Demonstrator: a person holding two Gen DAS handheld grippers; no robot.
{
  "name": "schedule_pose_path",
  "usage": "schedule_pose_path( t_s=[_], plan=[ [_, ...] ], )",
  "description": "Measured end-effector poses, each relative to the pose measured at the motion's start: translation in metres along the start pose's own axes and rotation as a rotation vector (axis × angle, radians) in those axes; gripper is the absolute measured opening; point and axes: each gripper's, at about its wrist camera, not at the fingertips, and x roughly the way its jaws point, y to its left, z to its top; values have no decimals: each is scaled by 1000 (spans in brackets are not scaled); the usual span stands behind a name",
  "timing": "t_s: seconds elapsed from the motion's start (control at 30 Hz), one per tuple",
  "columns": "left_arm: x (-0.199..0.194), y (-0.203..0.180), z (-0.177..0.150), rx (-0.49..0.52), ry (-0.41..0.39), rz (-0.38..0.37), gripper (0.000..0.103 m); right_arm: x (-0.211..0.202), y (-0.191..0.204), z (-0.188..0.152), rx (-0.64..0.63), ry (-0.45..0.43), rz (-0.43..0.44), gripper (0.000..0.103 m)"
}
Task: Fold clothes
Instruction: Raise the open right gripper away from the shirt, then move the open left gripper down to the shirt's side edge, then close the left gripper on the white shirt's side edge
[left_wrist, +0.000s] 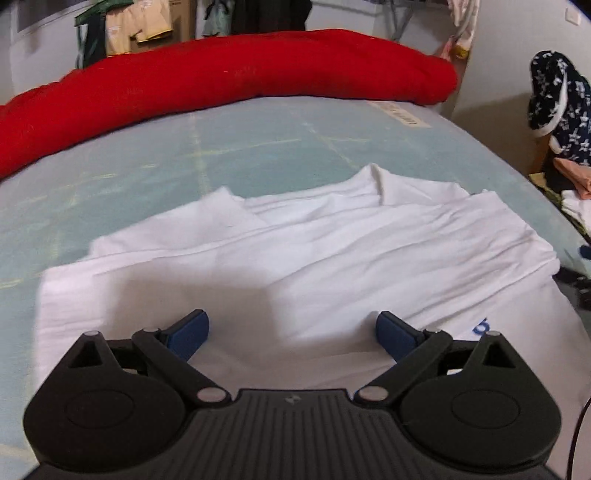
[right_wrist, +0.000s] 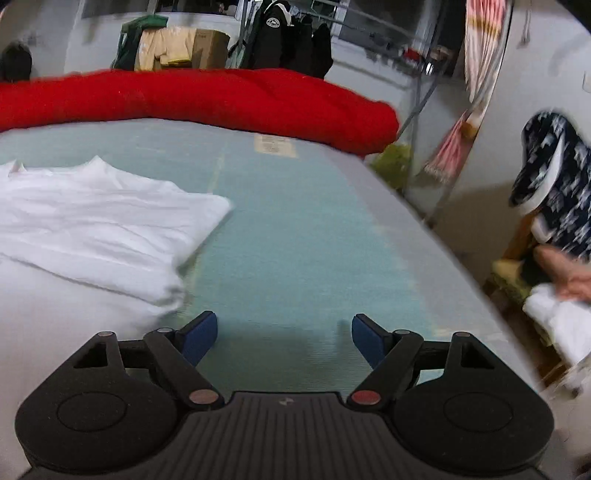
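Note:
A white garment (left_wrist: 295, 254) lies partly folded and creased on the pale green mattress (left_wrist: 147, 173), its sides turned in over the middle. My left gripper (left_wrist: 291, 334) hovers over its near part, open, with nothing between the blue pads (left_wrist: 188, 334). In the right wrist view the same white garment (right_wrist: 99, 225) fills the left side. My right gripper (right_wrist: 284, 338) is open over bare mattress (right_wrist: 314, 236), to the right of the garment's edge, and holds nothing.
A long red rolled quilt (left_wrist: 229, 85) runs along the far side of the mattress. At the right, beyond the bed's edge, a chair holds a dark patterned garment (right_wrist: 557, 181) and folded white and pink clothes (right_wrist: 561, 310). Clothes hang on a rack (right_wrist: 291, 40) behind.

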Motion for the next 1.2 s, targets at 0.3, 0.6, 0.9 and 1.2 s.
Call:
schedule_pose_path(
  t_s=[0.3,0.6,0.9,1.2],
  plan=[
    [-50,87,6,-373,0,-45,61,-22,2,15,125,-166,451,85],
    [-48,111,-26,-624,61,-121,60,-31,-6,18,190,-212,643,86],
    [-26,125,-44,-787,-10,-206,62,-26,8,18,173,-191,648,86],
    [-15,116,-51,-869,-233,-276,83,-25,12,11,169,-178,651,86]
  ],
)
